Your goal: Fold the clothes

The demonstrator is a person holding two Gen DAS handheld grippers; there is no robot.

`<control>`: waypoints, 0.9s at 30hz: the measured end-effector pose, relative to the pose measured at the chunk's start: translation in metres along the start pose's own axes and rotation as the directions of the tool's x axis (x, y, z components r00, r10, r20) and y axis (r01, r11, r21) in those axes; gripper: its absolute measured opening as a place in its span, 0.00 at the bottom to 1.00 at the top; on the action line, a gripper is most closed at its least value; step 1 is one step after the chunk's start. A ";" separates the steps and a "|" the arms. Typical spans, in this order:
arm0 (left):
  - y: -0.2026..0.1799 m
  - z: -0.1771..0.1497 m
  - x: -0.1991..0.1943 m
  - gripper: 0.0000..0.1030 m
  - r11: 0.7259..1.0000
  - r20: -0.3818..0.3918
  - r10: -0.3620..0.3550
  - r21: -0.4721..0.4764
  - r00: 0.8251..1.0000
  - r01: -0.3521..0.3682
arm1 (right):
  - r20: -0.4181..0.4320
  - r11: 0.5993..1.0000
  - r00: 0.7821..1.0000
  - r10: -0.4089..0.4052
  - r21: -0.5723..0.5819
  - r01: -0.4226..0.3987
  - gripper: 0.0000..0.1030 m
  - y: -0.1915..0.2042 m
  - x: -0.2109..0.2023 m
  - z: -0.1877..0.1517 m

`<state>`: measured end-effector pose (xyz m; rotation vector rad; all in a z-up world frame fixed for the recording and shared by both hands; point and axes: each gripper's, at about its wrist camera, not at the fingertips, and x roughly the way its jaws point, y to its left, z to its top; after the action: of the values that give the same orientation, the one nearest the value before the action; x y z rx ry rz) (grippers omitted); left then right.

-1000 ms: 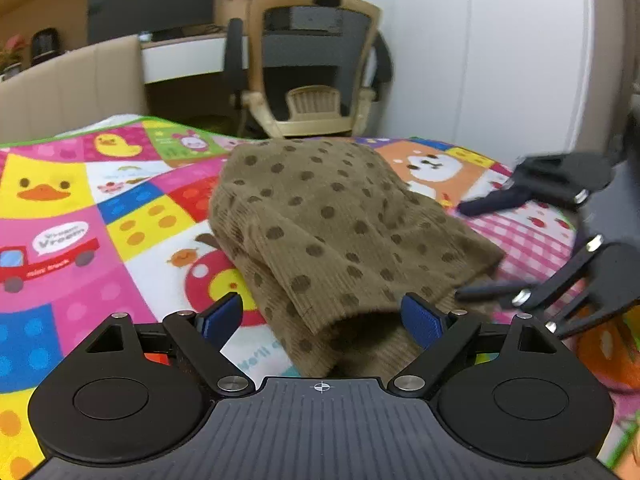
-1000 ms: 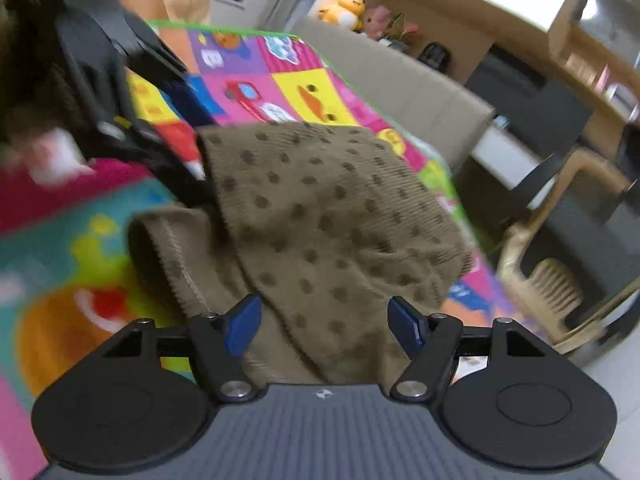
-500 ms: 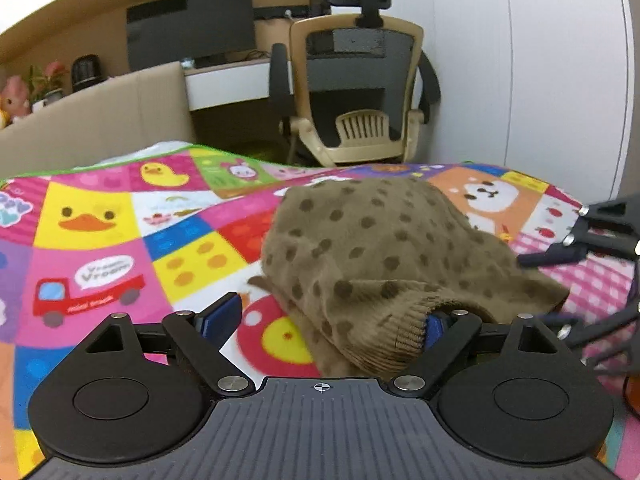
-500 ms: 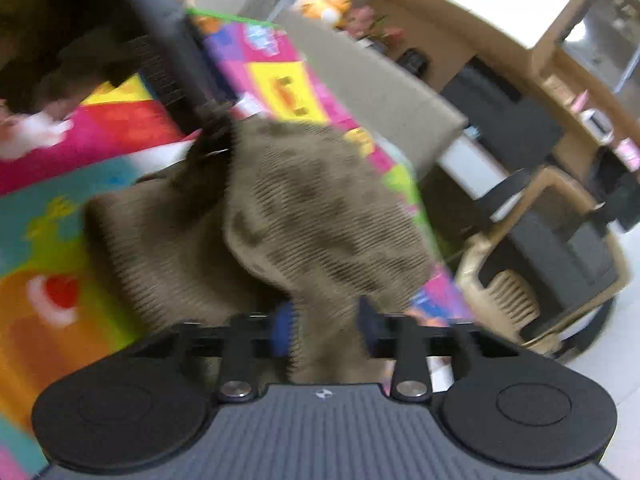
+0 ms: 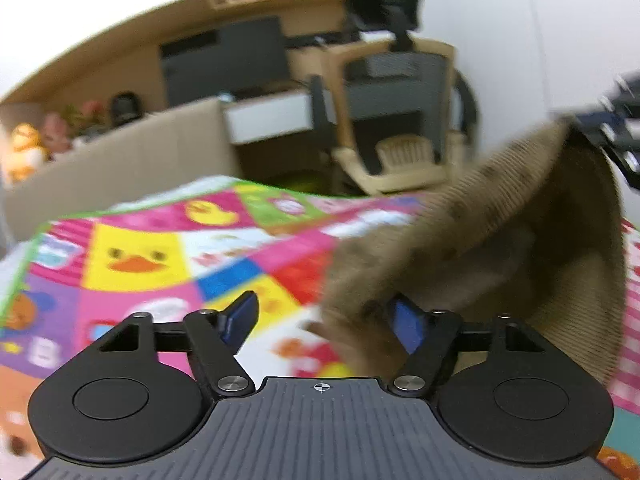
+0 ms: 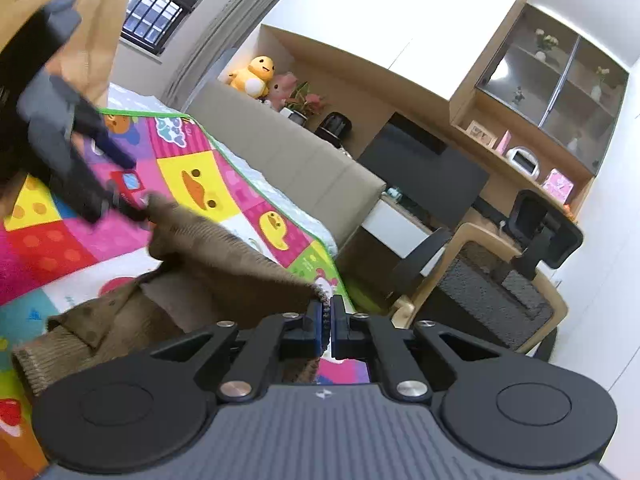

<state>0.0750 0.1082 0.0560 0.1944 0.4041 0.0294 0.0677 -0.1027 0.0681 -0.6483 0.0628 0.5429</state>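
A brown dotted knit garment point(image 6: 208, 272) hangs partly lifted above the colourful play mat point(image 6: 188, 176). My right gripper point(image 6: 328, 320) is shut on one edge of the garment and holds it up. In the left wrist view the garment point(image 5: 500, 248) is raised at the right, and the right gripper point(image 5: 612, 132) holds its top corner. My left gripper point(image 5: 324, 316) has its jaws apart, with garment cloth lying against the right finger point(image 5: 408, 320). In the right wrist view the left gripper point(image 6: 96, 184) sits at the garment's far corner.
An office chair point(image 5: 392, 92) and a desk with a monitor point(image 5: 224, 60) stand beyond the mat. A beige padded barrier point(image 6: 280, 152) runs along the mat's far edge. Plush toys point(image 6: 256, 76) sit on it.
My right gripper closed on the garment's edge and lifted it off the mat. The garment went from a flat pile to a raised, stretched sheet. Both cameras tilted upward.
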 end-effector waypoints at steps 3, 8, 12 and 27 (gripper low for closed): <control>0.025 0.001 -0.022 0.74 0.999 0.021 0.030 -0.025 0.999 -0.029 | -0.030 0.997 0.997 0.077 -0.004 -0.078 0.03 0.012 -0.014 -0.010; 0.060 -0.004 -0.048 0.89 0.957 0.016 -0.217 -0.191 0.976 0.216 | -0.221 0.969 0.947 0.234 -0.028 -0.246 0.04 0.044 -0.016 -0.055; 0.058 0.013 -0.032 0.89 0.877 0.062 -0.379 -0.295 0.923 0.380 | -0.259 0.958 0.923 0.286 0.065 -0.278 0.34 0.027 -0.021 -0.067; 0.015 0.014 0.119 0.90 0.688 -0.087 -0.616 -0.544 0.783 0.480 | -0.375 0.845 0.888 0.264 0.533 -0.026 0.67 -0.070 0.178 -0.068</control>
<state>0.1900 0.1282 0.0257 -0.4642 0.6998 -0.4502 0.2630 -0.1066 0.0135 -0.2208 0.6738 0.4925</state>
